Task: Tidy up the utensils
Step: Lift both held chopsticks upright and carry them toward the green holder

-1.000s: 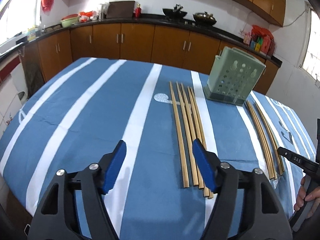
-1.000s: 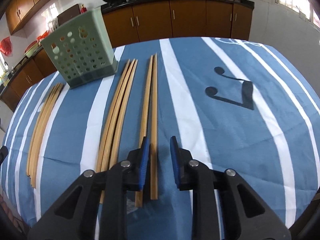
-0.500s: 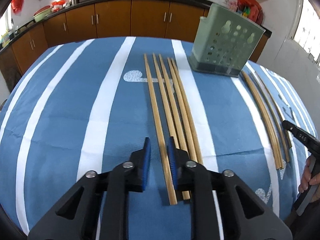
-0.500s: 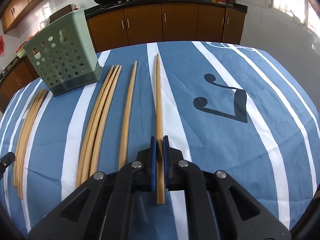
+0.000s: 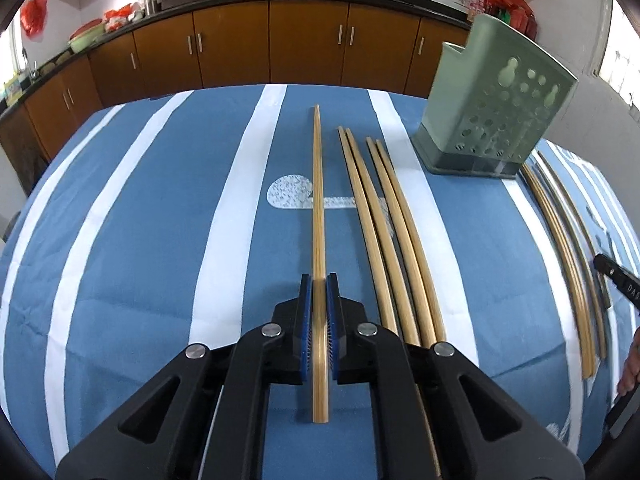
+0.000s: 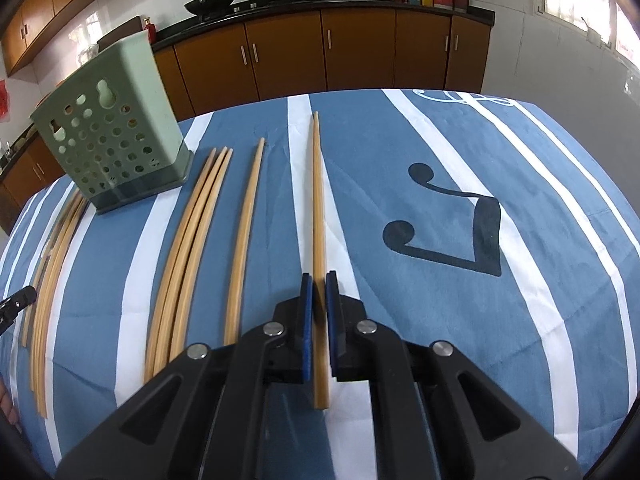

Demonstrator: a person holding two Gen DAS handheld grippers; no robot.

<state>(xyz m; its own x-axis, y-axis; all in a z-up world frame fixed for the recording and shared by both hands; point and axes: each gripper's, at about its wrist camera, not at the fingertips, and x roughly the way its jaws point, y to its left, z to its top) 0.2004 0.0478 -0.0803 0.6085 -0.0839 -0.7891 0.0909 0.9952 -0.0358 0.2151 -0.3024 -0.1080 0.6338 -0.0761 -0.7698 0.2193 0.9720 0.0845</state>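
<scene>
Left tool [image 5: 319, 300] first, and its blue pads are pinched tight on a single bamboo chopstick [image 5: 318, 208] that runs straight ahead over the striped tabletop [image 5: 160, 240], butt end poking out behind the pads. Just to the right of it, four more chopsticks [image 5: 384, 232] lie side by side on the cloth. Beyond them the green holder [image 5: 496, 120] stands upright, and a further bundle [image 5: 568, 248] curves along the far right edge, near the tip of the other tool.

Over to the right wrist view: right tool [image 6: 319, 300] is also clamped on one chopstick [image 6: 318, 216], lined up along a white stripe. To its left a lone chopstick [image 6: 246, 236] lies apart, then a group of three [image 6: 192, 248] touching one another. The green holder [image 6: 112, 144] stands at upper left.
</scene>
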